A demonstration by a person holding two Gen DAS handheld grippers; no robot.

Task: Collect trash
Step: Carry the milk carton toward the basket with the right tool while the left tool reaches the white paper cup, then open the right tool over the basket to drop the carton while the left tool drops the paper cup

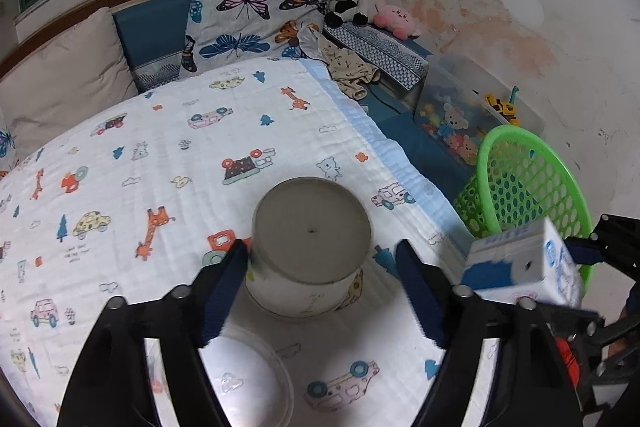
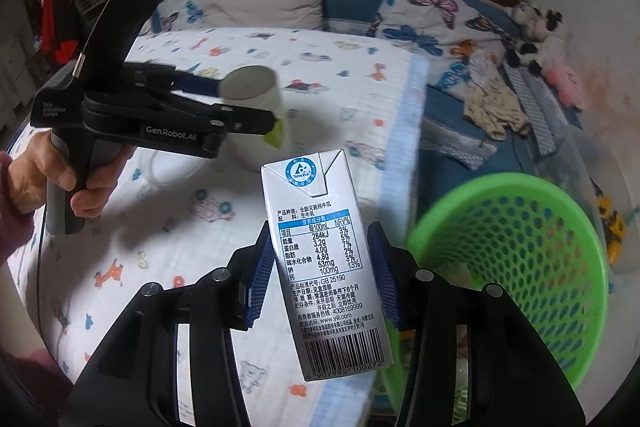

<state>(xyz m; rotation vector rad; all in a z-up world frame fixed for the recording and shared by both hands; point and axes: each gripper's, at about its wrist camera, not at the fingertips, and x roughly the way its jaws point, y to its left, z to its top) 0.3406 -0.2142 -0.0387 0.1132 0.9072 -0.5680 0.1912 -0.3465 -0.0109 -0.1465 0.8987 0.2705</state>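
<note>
On the bed point(image 1: 120, 155), over its cartoon-print blanket, two pieces of trash are in play. The left hand-held gripper point(image 1: 320, 259) stands released around an upturned paper cup point(image 1: 310, 243) that sits base-up on the blanket. Seen from the left wrist, the cup lies dead ahead at 12 o'clock between the two blue pads: the left pad is at or touching the cup's wall, the right pad stands clearly apart from it, so nothing is gripped yet. The cup's long axis runs up and down, roughly square to the line between the pads, which judging by this suits a sideways squeeze. A clear plastic lid point(image 1: 248, 375) lies flat on the blanket at about 7 o'clock from the cup, under the left finger.

The right hand-held gripper point(image 2: 322, 267) is clenched on a milk carton point(image 2: 320, 259), pads pressing its two narrow sides, the carton's long axis pointing away along the fingers toward 12 o'clock. The green mesh basket point(image 2: 516, 267) stands beside the bed at about 3 o'clock from the carton, near but not under it, so the right hand is the nearer one to the basket. The coming drop probably turns on carrying the carton rightward until it hangs over the basket's open mouth.
</note>
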